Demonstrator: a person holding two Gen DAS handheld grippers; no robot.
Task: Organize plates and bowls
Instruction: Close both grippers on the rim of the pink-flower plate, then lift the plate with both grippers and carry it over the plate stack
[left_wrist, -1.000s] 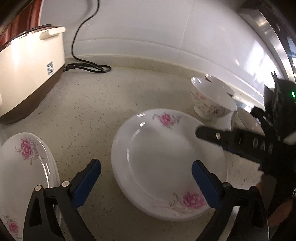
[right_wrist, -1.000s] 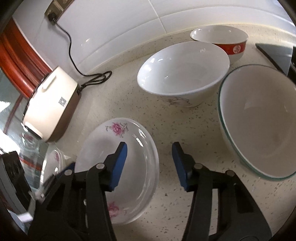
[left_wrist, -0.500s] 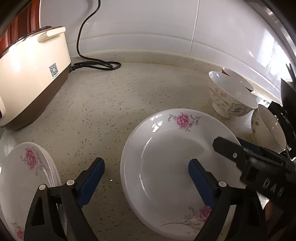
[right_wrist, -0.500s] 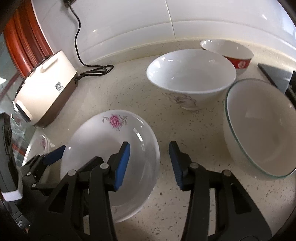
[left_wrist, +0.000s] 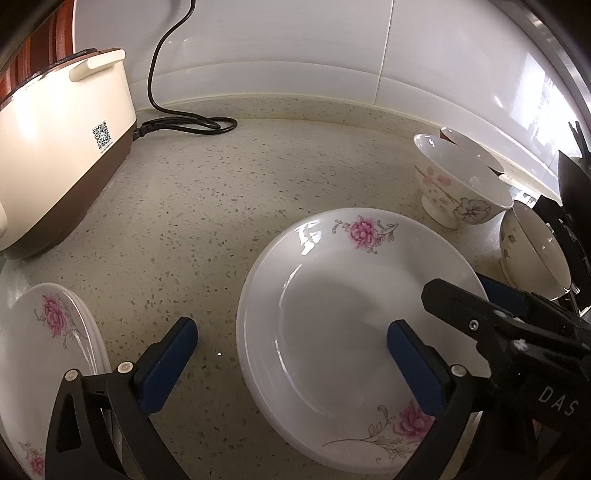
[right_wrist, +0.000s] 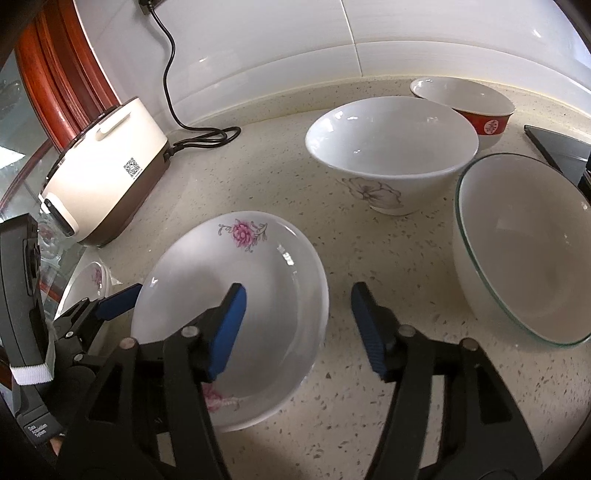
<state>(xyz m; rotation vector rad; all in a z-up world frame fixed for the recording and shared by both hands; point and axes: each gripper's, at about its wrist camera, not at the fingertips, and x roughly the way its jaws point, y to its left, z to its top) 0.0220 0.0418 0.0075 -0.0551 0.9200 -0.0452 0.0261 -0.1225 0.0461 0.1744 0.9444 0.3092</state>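
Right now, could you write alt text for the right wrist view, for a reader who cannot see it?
The right gripper, jaws closing, straddles the right rim of a white plate with pink flowers on a speckled counter. Behind stand a white flowered bowl, a red-banded bowl and a green-rimmed bowl; a cream cooker sits left.

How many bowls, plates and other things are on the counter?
Bowls: 3 (flowered bowl, red bowl, big bowl)
Loose plate: 1
Plate stack: 1 (plates in it too hard to count)
Cooker: 1
Total: 6, counting the stack as one
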